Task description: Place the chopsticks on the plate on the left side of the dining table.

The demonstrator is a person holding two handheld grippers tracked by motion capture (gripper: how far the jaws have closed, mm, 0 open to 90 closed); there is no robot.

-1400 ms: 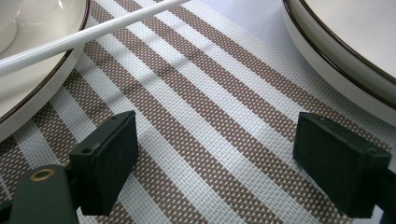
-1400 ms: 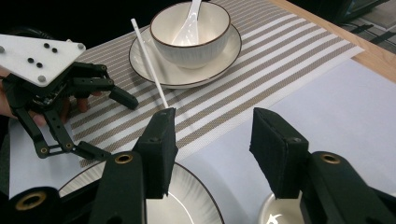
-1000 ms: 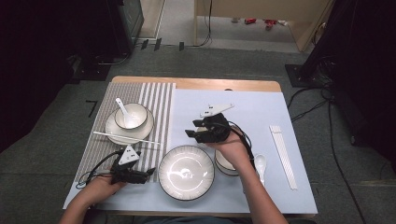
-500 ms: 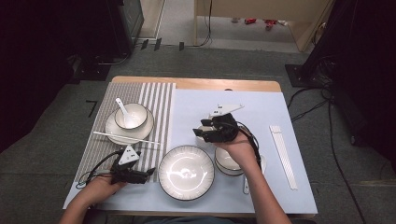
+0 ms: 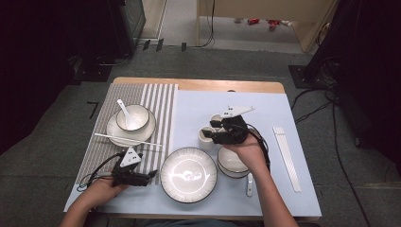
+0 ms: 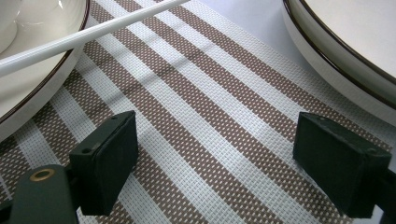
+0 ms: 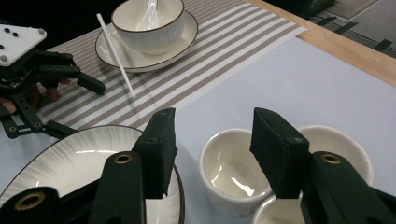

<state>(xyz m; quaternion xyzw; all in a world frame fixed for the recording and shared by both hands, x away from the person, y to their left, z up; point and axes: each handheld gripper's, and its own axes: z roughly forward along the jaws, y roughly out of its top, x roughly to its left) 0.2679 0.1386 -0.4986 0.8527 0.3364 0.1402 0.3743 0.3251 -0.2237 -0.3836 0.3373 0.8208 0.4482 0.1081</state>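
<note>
While the right gripper (image 7: 212, 140) hovered with its jaws apart over a small white cup (image 7: 231, 170) near the middle of the table (image 5: 203, 85), gripping nothing, the left gripper (image 5: 150, 176) lay released and empty on the striped mat (image 6: 219, 140) by the near left corner. A pale blue mat (image 5: 198, 109) covered the rest of the wooden top. Grey carpet (image 5: 61, 123) and black cables (image 5: 340, 156) surrounded the table.

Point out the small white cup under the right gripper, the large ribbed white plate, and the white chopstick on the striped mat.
Small white cup (image 7: 233, 170), right gripper view, inner bottom.
Large ribbed white plate (image 5: 188, 174), high view, centre.
White chopstick (image 7: 116, 58), right gripper view, mid-shaft.
</note>
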